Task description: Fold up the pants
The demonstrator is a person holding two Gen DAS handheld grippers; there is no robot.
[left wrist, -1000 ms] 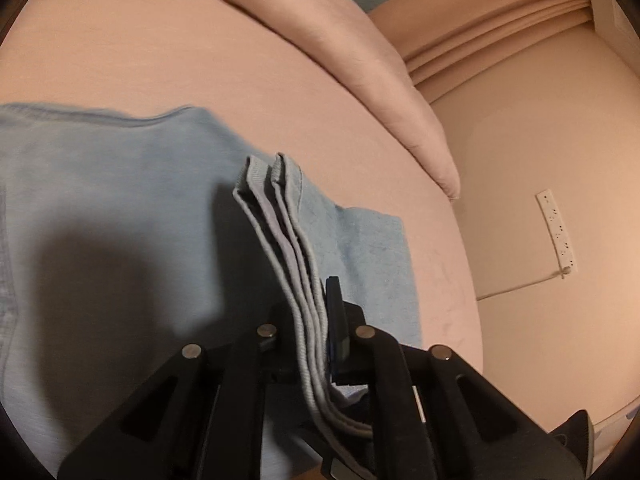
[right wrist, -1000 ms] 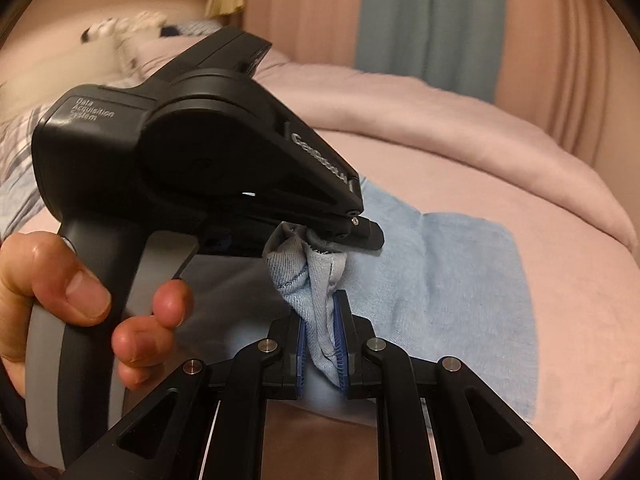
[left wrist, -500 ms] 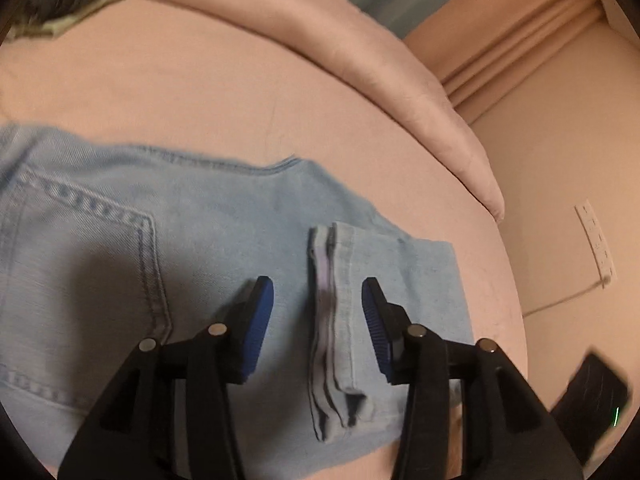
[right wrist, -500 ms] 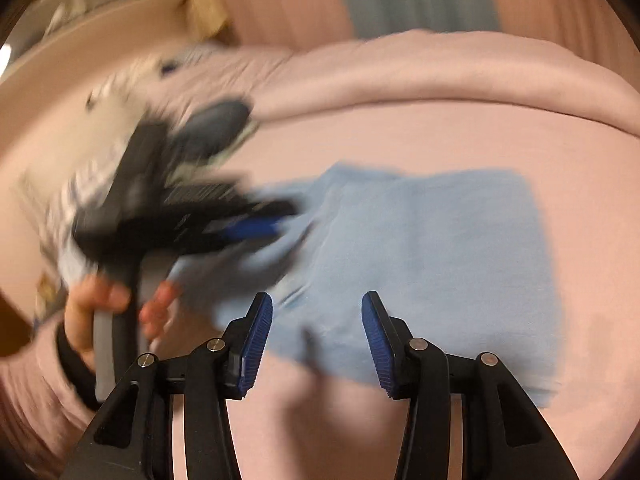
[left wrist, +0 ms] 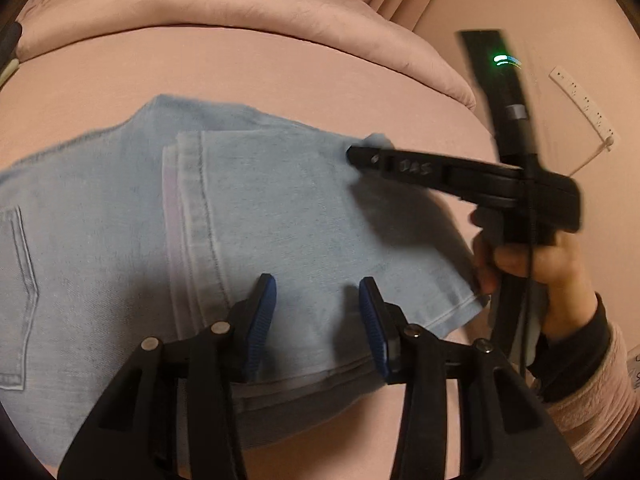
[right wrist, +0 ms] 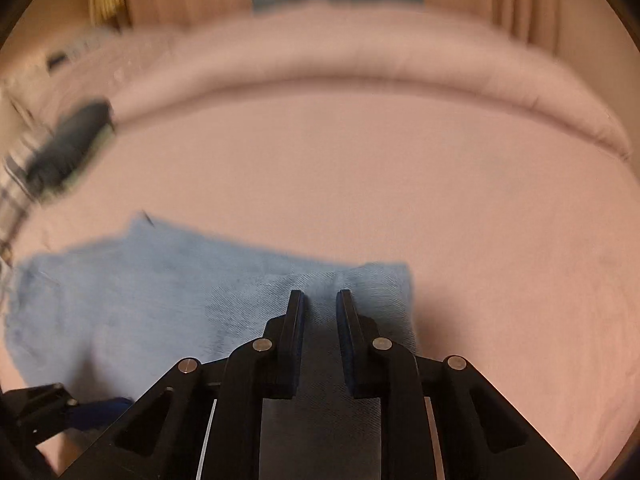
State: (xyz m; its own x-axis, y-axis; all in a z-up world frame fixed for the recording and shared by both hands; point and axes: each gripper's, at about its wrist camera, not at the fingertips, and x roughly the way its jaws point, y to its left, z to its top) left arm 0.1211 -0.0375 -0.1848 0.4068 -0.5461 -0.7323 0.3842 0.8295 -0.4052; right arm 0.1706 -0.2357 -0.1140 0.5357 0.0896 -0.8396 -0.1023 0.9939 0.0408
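Since a second ago: both grippers have let go of the hem ends they were clamped on, and the leg ends now lie flat over the seat of the pants (left wrist: 280, 208); the right gripper has swung out to the far corner of the fold.
Pants, where: on the pink bed (left wrist: 248, 68), folded over once, hems (left wrist: 188, 216) lying across the middle, back pocket (left wrist: 20, 280) showing at the left edge of the left wrist view.
Long axis: runs left to right across the left wrist view; the fold edge is at the right.
Left gripper (left wrist: 316, 324): fingers (left wrist: 260, 316) apart and closing, hovering over the near edge of the folded cloth; denim lies below them, nothing pinched that I can see.
Right gripper (right wrist: 319, 320): fingers (right wrist: 294, 320) narrowly apart and closing over the corner of the pants (right wrist: 160, 300); cloth sits in the gap, but whether the pads press it, I cannot tell.
Key relation: the fold edge lies to the right of the left gripper and right under the right one, so the right hand (left wrist: 532, 264) is nearer for the next fold, I reckon.
Count: one pair of pants, two grippers, one hand in view, one duvet (left wrist: 240, 8) rolled along the far side.
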